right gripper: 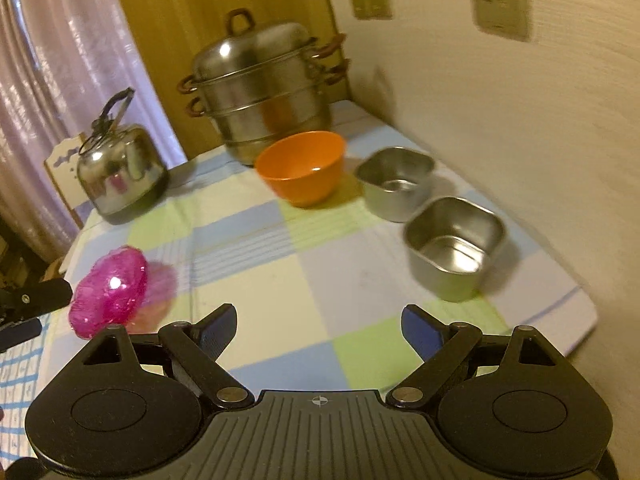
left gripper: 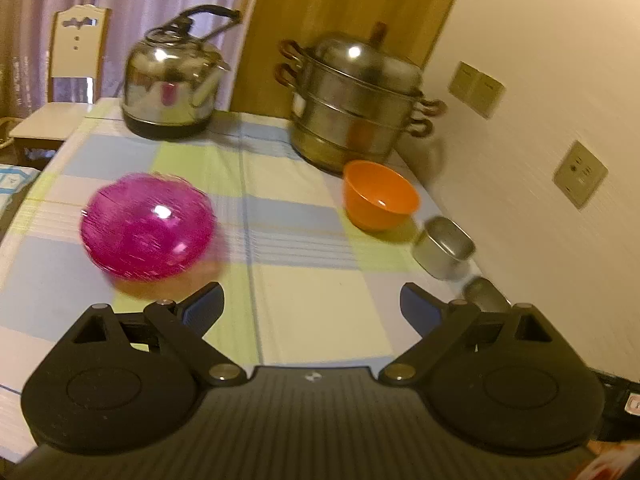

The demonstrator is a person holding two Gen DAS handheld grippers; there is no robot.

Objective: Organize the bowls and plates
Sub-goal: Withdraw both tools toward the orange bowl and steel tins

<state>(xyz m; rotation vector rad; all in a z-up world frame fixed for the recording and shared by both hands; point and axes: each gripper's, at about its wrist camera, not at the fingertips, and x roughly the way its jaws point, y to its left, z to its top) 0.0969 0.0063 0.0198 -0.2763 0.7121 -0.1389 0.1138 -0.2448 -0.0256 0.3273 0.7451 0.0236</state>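
Both the left gripper and right gripper are spread wide, with nothing held. On the checked cloth, a pink bowl is seen lying upside down, well apart from the orange bowl and two steel tins.

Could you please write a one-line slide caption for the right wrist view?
Open right tongs above a checked tablecloth with orange bowl, two steel containers and pink bowl.

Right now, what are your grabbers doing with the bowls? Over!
Left gripper open, empty. Right gripper open, empty. Pink bowl, orange bowl, two steel containers sit apart on checked tablecloth. Nothing blocking.
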